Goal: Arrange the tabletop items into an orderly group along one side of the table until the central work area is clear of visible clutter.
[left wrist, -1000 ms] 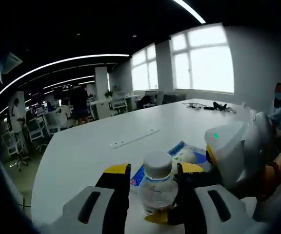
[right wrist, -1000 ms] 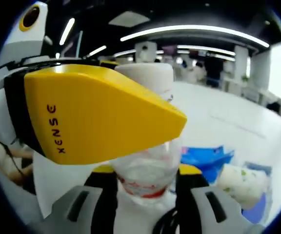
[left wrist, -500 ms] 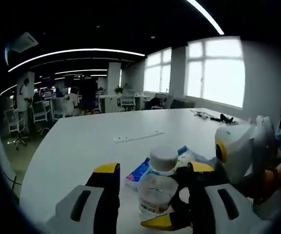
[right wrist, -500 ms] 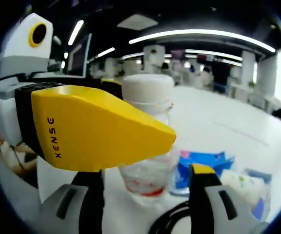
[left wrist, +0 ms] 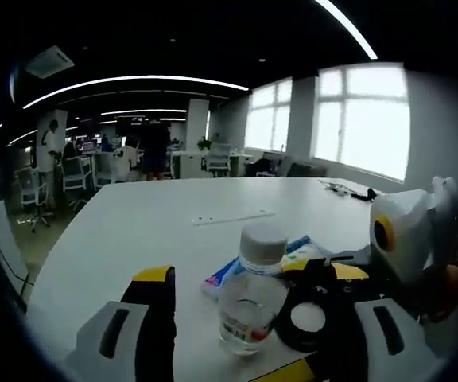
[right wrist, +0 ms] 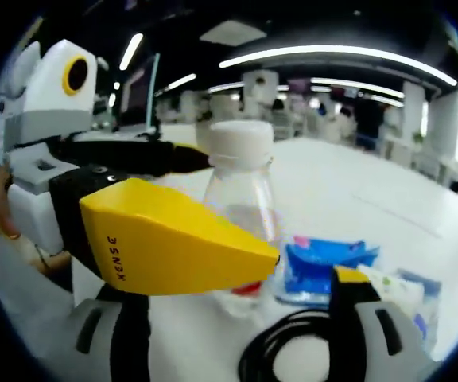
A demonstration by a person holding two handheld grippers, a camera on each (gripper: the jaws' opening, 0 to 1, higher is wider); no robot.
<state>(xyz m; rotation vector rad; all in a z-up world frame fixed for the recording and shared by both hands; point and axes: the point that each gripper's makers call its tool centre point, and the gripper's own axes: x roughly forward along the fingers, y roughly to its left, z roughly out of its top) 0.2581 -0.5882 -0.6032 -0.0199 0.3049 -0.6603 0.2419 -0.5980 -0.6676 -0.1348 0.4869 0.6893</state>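
Left gripper view, clear bottle (left wrist: 251,301) upright on white bench (left wrist: 133,239) between spread left claw (left wrist: 249,318) jaws, untouched, right claw (right wrist: 241,294) agape too, blue packet (right wrist: 320,261) just behind bottle.

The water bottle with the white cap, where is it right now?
The water bottle stands upright on the white table, between the open jaws of the left gripper. The blue packet lies just behind it, and a black ring sits on its right.

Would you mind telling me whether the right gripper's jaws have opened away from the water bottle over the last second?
Yes. In the right gripper view, the right gripper was shut on the water bottle; now its jaws stand well apart, clear of the bottle standing on the white table.
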